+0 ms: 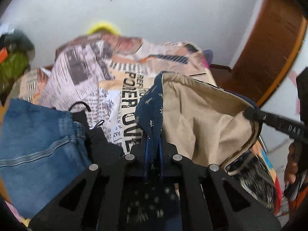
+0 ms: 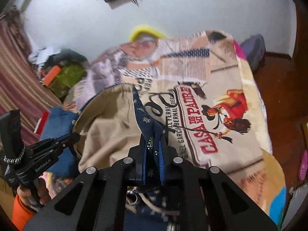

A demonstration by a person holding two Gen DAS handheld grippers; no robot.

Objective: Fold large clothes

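The navy printed garment (image 1: 152, 104) with its plain beige lining hangs stretched between the two tools. In the left wrist view, the left tool (image 1: 153, 144) is pressed together on a navy fold at lower centre of the frame, and the right tool (image 1: 252, 113) comes in from the right edge, pinching the trimmed hem of the same cloth. In the right wrist view, the right tool (image 2: 152, 150) is clamped on a narrow navy strip at lower centre, while the left tool (image 2: 74, 137), marked with white lettering on its black body, grips the hem at lower left, held by a hand (image 2: 27, 194) in an orange sleeve. The garment (image 2: 109, 127) bulges as a soft beige pouch between them, its navy face dotted with small pale motifs, its edge piped in cream. Beneath it a bedspread (image 2: 207, 119) printed with newspaper text and a red poster design covers the bed across the middle and right of the frame, lying loosely wrinkled. Blue denim (image 1: 32, 146) with a stitched seam sits at lower left of the left wrist view, just beside the tool. A brown wooden door (image 1: 269, 53) stands at upper right, and a pale wall (image 1: 163, 15) fills the top.
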